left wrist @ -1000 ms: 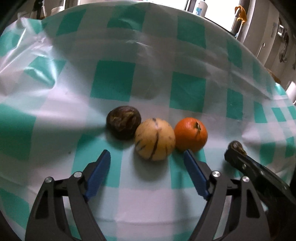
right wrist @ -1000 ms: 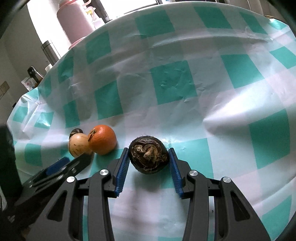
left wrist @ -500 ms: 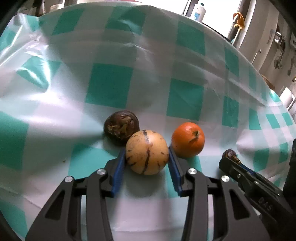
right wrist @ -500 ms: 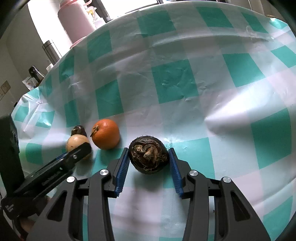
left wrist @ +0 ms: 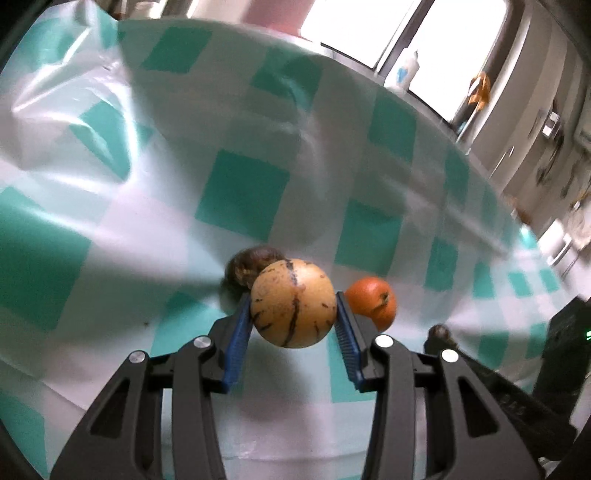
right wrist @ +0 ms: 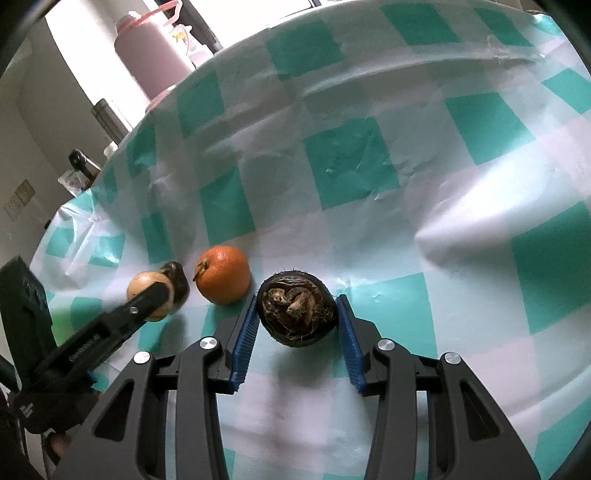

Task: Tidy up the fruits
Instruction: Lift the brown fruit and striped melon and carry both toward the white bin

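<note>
Left gripper (left wrist: 293, 314) now lifting clamped striped yellow fruit (left wrist: 293, 303), right gripper (right wrist: 296, 312) clamping brown fruit (right wrist: 296, 308), one orange (right wrist: 223, 275) left, second brown fruit (left wrist: 249, 266) behind.

Bright light is coming in through the window (left wrist: 373, 33) and shining on the tablecloth (right wrist: 461, 206). The left view is looking blurry, and edges are bending.

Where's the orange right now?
The orange sits on the checked tablecloth, between the striped yellow fruit and the dark brown fruit.
</note>
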Demonstrator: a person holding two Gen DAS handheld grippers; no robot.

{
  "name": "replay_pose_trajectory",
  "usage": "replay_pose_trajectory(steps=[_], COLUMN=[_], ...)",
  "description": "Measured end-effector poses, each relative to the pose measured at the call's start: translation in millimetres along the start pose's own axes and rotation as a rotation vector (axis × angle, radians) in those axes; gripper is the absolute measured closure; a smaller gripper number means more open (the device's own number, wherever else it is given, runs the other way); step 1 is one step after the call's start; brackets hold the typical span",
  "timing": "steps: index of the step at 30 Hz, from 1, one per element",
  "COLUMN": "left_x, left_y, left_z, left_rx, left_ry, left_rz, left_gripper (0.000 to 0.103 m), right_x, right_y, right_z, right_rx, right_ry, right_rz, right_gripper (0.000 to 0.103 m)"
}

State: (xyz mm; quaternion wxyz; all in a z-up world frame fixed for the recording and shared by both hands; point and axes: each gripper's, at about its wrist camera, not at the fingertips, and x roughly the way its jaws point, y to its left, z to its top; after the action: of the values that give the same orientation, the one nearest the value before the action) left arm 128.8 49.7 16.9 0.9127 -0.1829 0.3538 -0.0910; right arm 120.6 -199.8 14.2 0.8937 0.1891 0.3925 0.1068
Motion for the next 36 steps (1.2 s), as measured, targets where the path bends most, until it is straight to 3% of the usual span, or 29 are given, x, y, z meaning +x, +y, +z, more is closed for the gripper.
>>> replay_pose_trajectory(steps=[3,6,10,16,25,36], left_x=[-9.3,-33.6,-76.8,-131.1,-160.6,-173.4], left_y=[4.5,12.1,12.4,-8.7,-76.3,-161.2], left_z=[-5.3,-23.8,-54.7,-106.5,-164.9,-229.5], left_rx=[-0.039,-0.087,-0.050,0.031,0.202,0.471], left_ry=[0.004,0.031,0.010,0.002,0.050,0.100], left_rz=[0.041,0.035,0.041,-0.015,-0.104,-0.189], left_gripper=[0.059,0.059,0.059,0.059,0.059,0.059], right_x=[-5.8,-25.6,-77.9,-160.6,-253.2,-329.6], right_y=[1.2,4.2,21.1,23.1,-34.8,-129.5], right_z=[-1.7,-20.0,-62.1,-129.2,-195.4,-253.2], right_rx=[-0.006,0.008,-0.090,-0.190,-0.131,0.068], right_ry=[-0.009,0.009,-0.020,-0.074,-0.151,-0.249], right_rz=[-0.020,-0.019,-0.028,-0.087,-0.158,-0.271], right_gripper=[0.061,0.061,0.061,0.061,0.061,0.060])
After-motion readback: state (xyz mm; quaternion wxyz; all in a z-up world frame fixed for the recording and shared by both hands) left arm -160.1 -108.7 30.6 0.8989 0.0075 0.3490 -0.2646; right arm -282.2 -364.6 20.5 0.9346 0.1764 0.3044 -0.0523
